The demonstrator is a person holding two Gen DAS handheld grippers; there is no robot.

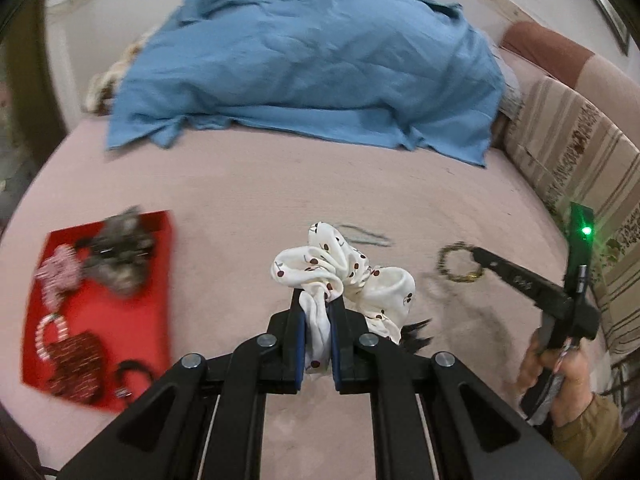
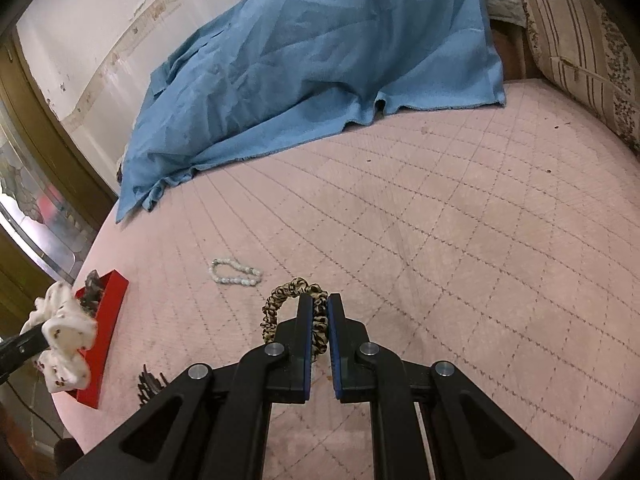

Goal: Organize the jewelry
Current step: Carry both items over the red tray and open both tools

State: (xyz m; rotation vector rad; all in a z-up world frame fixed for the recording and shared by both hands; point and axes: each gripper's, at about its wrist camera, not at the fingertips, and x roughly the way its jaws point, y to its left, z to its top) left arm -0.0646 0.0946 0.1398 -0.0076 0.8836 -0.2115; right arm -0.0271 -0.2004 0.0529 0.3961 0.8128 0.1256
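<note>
Left gripper (image 1: 316, 320) has its jaws clamped on a white cherry-print scrunchie (image 1: 344, 276), held above the pink bed (image 1: 240, 184); right gripper (image 2: 319, 320) has its jaws pinched on a thin leopard-print scrunchie (image 2: 280, 304), also just off the bed. The red tray (image 1: 132, 300), already holding other hair ties and bracelets, lies to the left of both, clearly nearer the left gripper, long side running away from the camera, so the white scrunchie likely goes in first. A pale bead bracelet (image 2: 235, 271) lies loose on the bed between tray and right gripper.
</note>
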